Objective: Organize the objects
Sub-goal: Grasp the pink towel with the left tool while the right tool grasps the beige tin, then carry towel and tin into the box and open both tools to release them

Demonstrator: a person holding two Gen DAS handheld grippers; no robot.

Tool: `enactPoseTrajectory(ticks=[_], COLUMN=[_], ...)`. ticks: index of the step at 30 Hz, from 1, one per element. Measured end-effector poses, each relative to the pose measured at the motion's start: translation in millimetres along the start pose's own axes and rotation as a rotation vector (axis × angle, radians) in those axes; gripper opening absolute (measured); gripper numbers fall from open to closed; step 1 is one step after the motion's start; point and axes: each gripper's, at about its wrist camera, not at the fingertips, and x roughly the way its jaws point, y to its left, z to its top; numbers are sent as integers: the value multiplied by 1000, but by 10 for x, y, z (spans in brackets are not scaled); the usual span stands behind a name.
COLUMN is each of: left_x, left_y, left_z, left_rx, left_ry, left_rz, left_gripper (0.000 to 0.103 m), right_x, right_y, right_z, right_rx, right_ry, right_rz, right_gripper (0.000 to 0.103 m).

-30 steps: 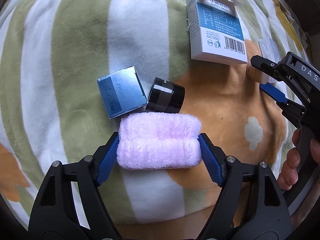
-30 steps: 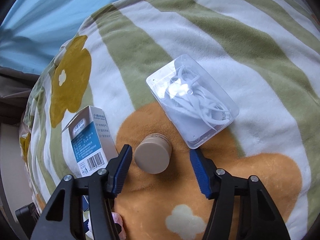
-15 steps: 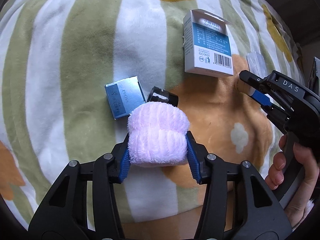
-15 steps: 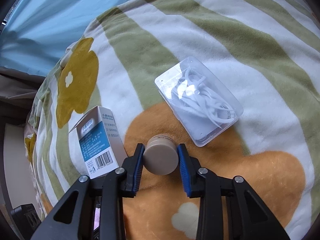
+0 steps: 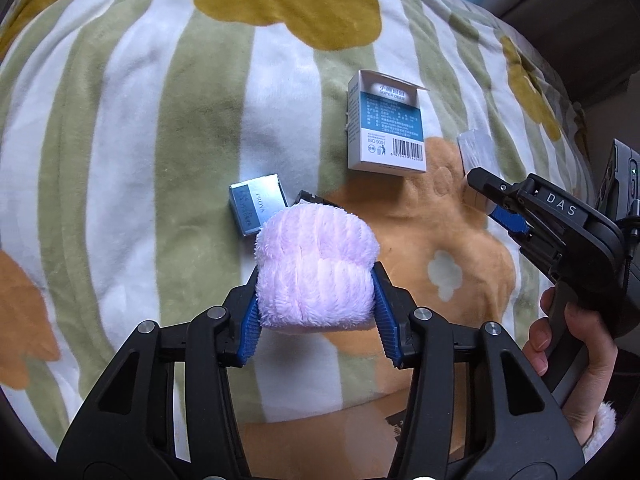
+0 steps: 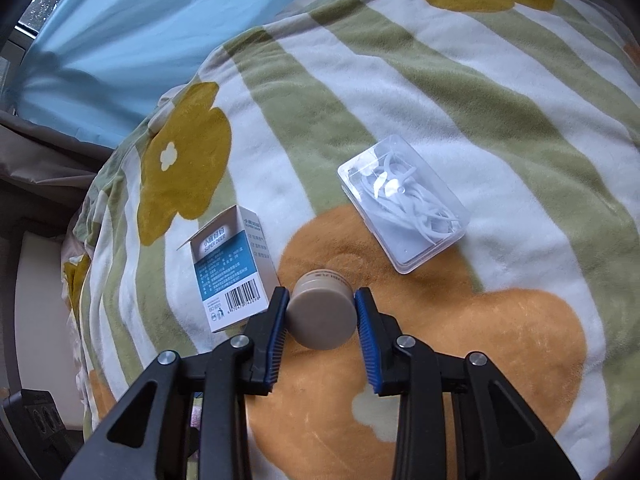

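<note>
It was a home, most likely a bedroom. The small things lay on a bed covered by a plush blanket (image 6: pixel 500 92) with green and white stripes and mustard and orange flower shapes. At about ten o'clock in the right wrist view a pale blue curtain (image 6: pixel 132 28) hung beside a strip of window (image 6: pixel 36 12), with grey fabric (image 6: pixel 44 152) below it. The things themselves were personal household items: a lidded cosmetic jar (image 6: pixel 322 314), a carton with a barcode (image 5: pixel 386 130), a clear case of white earphones (image 6: pixel 404 204).
</note>
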Motion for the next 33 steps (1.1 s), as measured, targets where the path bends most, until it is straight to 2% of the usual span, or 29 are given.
enactPoseTrajectory(ticks=[12, 20, 27, 33], left_x=[-683, -1042, -1187, -1281], left_y=[-89, -151, -210, -276], left_z=[-338, -699, -1108, -1522], left_rx=[32, 48, 54, 78], left_ry=[-99, -150, -150, -139], left_rz=[-10, -5, -16, 9], left_gripper=[45, 45, 45, 45], right_x=[-667, -1081, -1348, -1511], right_y=[163, 221, 227, 159], right_z=[-118, -366, -770, -1185], right_rx=[-129, -237, -345, -453], right_ry=[-43, -47, 4, 89], right_rz=[18, 31, 35, 27], right_gripper=[31, 31, 31, 31])
